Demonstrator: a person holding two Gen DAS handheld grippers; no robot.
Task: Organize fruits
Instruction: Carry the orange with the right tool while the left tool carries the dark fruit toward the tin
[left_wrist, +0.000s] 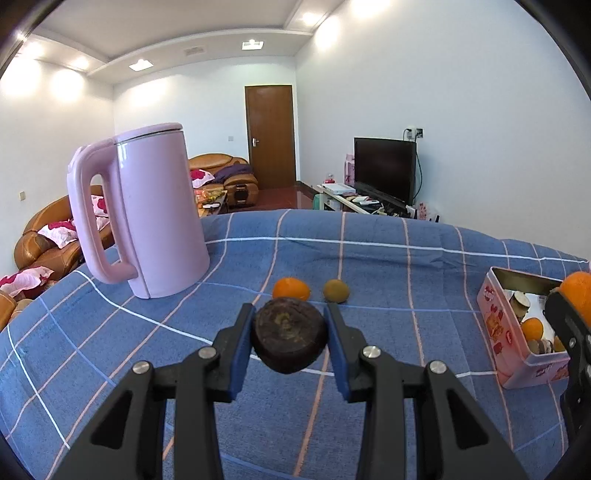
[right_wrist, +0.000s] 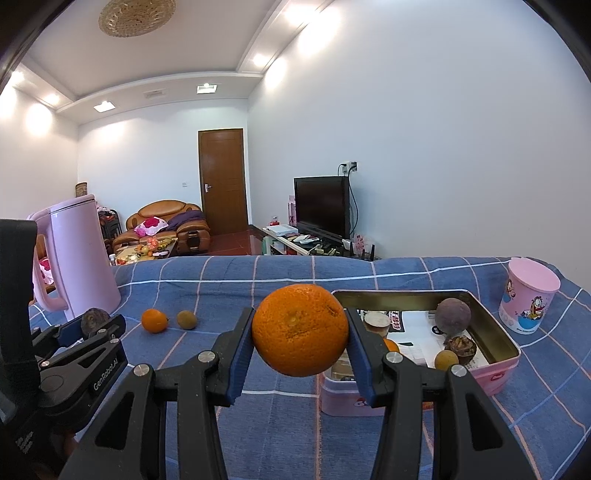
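Grippers clamped: left (left_wrist: 290, 334) w/ dark fruit (left_wrist: 289, 334), right (right_wrist: 300, 336) w/ orange (right_wrist: 300, 334).

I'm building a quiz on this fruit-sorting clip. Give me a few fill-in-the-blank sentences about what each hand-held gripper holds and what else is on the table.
1. The right hand-held gripper is shut on a large ____.
2. The left hand-held gripper is shut on a dark, wrinkled fruit that is ____ in colour.
3. The kettle on the checked cloth is ____.
4. The tin holding fruit is ____, with no lid on it.

Missing words: orange; brown; pink; open

Bright ceiling spotlights, fisheye-warped edges
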